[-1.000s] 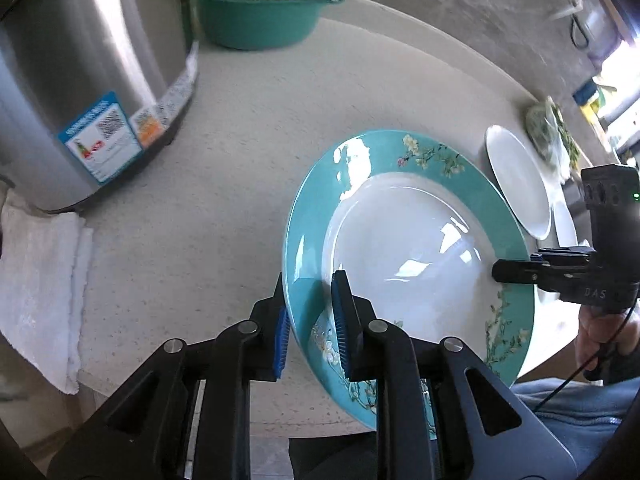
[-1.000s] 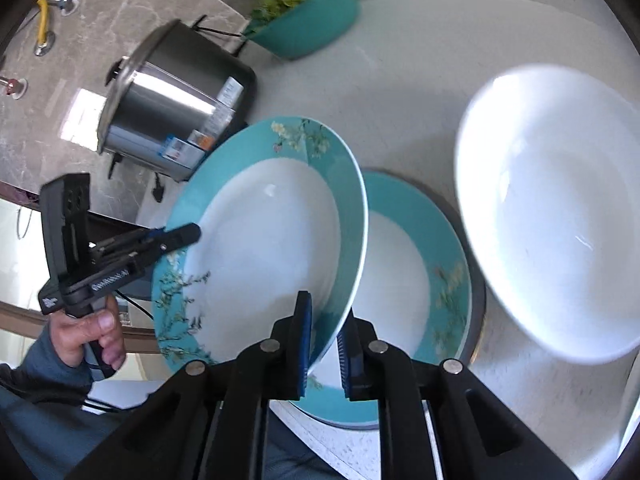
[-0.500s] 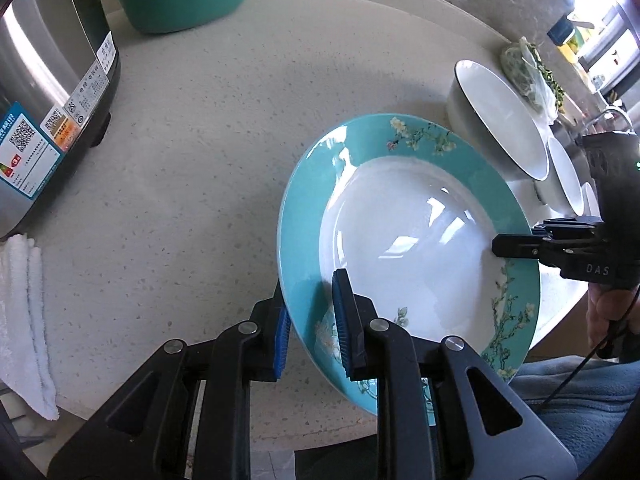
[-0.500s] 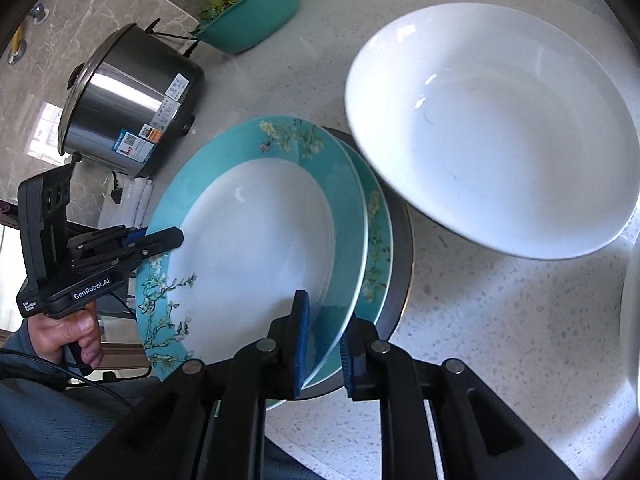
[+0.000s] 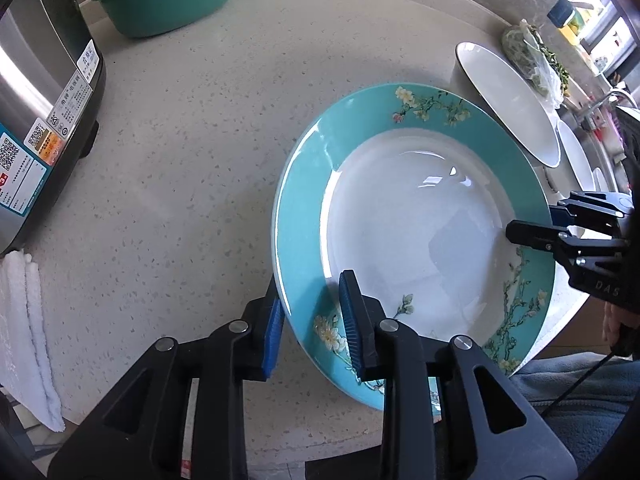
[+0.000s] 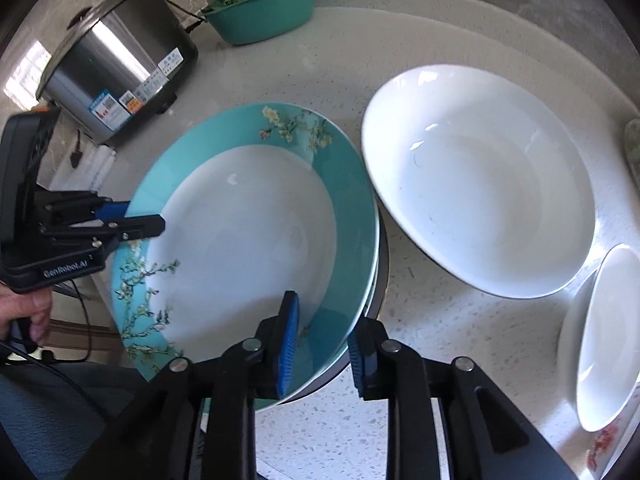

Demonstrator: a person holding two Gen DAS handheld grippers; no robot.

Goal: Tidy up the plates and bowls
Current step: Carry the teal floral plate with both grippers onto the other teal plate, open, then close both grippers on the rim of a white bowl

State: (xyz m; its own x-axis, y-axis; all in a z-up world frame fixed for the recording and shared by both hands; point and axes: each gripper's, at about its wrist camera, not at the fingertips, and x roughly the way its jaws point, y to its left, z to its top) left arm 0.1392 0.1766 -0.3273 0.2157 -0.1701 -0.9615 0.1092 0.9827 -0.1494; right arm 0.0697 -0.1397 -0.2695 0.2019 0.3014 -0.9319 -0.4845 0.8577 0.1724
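A teal-rimmed floral plate [image 5: 416,232] [image 6: 248,236] lies on top of another plate like it at the counter's front edge. My left gripper [image 5: 312,320] is open, its blue pads astride the plate's near rim. My right gripper [image 6: 324,340] is open too, its pads either side of the opposite rim. Each gripper shows in the other's view, the right one [image 5: 576,232] and the left one [image 6: 80,224]. A large white bowl [image 6: 480,180] sits just right of the plates, also in the left wrist view [image 5: 508,100].
A steel rice cooker [image 6: 116,68] stands at the back left, with a teal basin of greens [image 6: 264,4] behind it. A smaller white bowl [image 6: 604,340] is at the far right. A white towel [image 5: 24,332] hangs at the counter's left edge.
The teal plate has come down flat onto the plate beneath it. Both grippers have widened from a tight grip on its rim to open.
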